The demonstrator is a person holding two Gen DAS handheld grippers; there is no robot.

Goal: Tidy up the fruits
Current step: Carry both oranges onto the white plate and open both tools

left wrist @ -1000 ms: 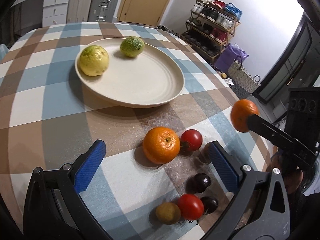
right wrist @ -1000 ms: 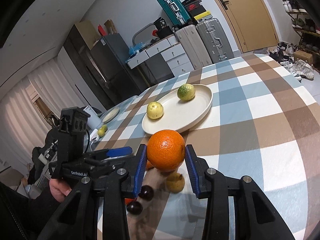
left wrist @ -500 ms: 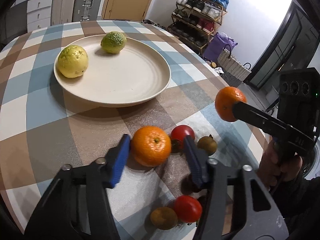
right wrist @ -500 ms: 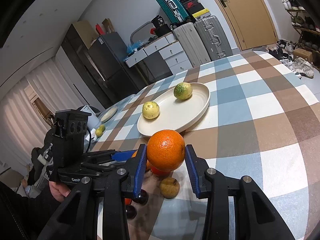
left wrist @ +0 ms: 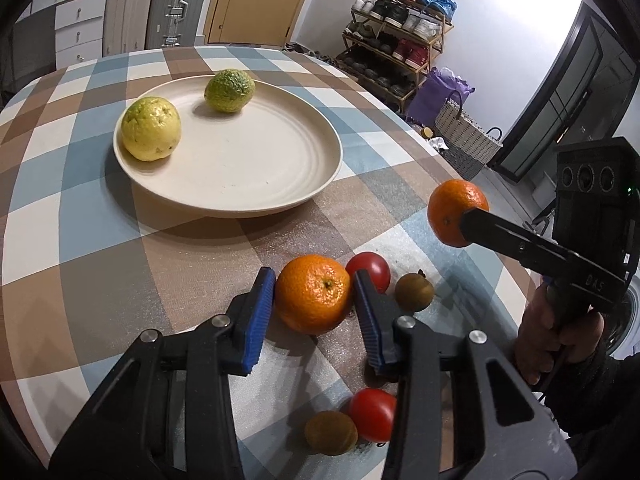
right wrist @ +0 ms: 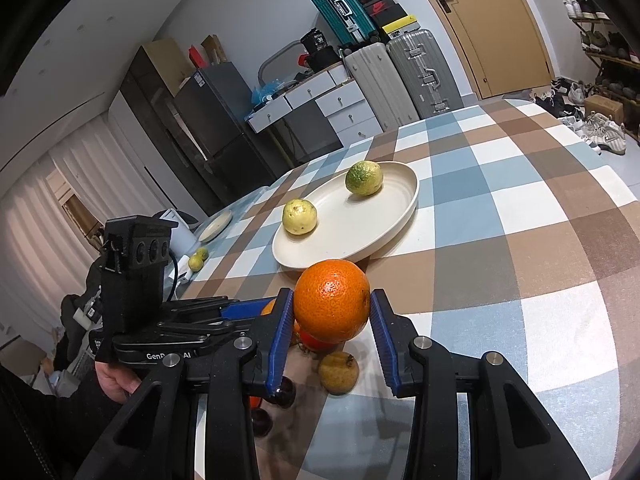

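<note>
Checked cloth in blue, brown and white is covering the table (left wrist: 80, 216); suitcases, drawers and a shoe rack are standing behind its far edge. Cream plate (left wrist: 256, 184) is sitting toward the far middle of the table, carrying 1 yellow fruit (left wrist: 151, 128) at its left rim and 1 green fruit (left wrist: 229, 90) at its far rim, the 2 well apart.

Left gripper (left wrist: 314, 294) is closing its blue fingers (left wrist: 260, 312) around an orange (left wrist: 313, 294) that is resting on the table near the front edge; both fingers are lying against its sides. 1 red tomato (left wrist: 374, 270) is touching that orange on the right, with 1 small brown fruit (left wrist: 414, 292) just beside it. Nearer the front edge, a second tomato (left wrist: 372, 414) and a second brown fruit (left wrist: 331, 432) are lying side by side.

Right gripper (right wrist: 332, 312) is holding a second orange (right wrist: 332, 306) clamped between its fingers, raised above the table over the loose fruit. Dark plums (right wrist: 285, 394) are partly showing under its left finger.
</note>
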